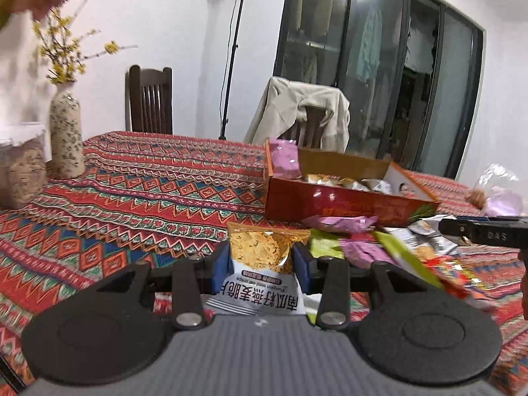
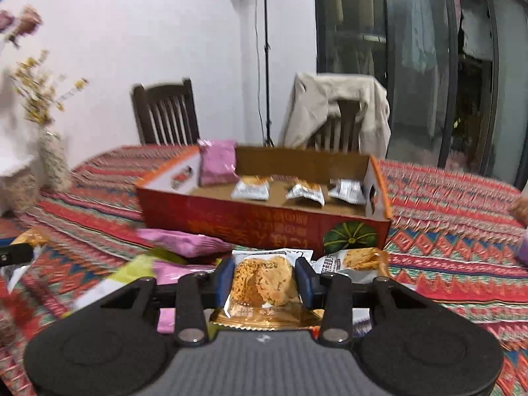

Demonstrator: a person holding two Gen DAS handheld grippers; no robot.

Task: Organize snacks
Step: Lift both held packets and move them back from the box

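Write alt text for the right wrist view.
The right tool grips an orange snack packet between its blue pads, above a patterned tablecloth. Behind it sits an open red box holding a pink packet and three small silver packets.

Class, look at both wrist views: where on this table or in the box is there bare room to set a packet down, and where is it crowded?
Free: the patterned cloth between the vase and the red box; the box floor in front of its packets. Crowded: the snack pile before the box.
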